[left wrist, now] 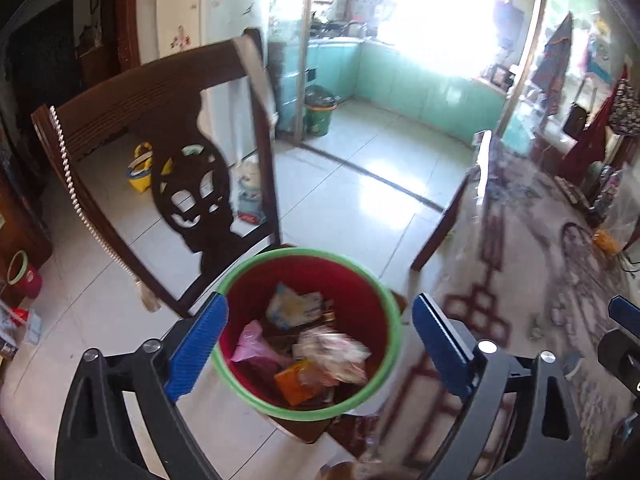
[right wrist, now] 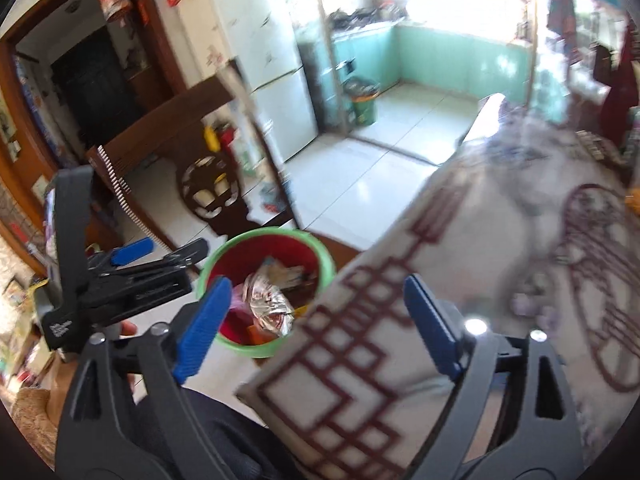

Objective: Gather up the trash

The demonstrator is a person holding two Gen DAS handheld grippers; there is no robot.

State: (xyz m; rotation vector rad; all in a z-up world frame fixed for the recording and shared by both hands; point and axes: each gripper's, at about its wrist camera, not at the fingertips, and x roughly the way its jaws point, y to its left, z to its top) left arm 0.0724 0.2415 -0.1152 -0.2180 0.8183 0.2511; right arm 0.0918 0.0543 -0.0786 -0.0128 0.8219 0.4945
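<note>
Beside the table edge (right wrist: 360, 272), red bin (left wrist: 360, 292) holds crumpled wrappers (left wrist: 332, 354); only right wrist view shows left gripper (right wrist: 160, 254); both grippers (left wrist: 320, 344) (right wrist: 316, 320) wide open, empty.

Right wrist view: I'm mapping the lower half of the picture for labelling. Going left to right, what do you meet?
The other tongs → this tool's left blue pad → red bin with green rim holding a crumpled foil wrapper → patterned tablecloth → right blue pad.

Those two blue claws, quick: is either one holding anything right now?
Left gripper: open, holding nothing, above the bin.
Right gripper: open, holding nothing.
</note>
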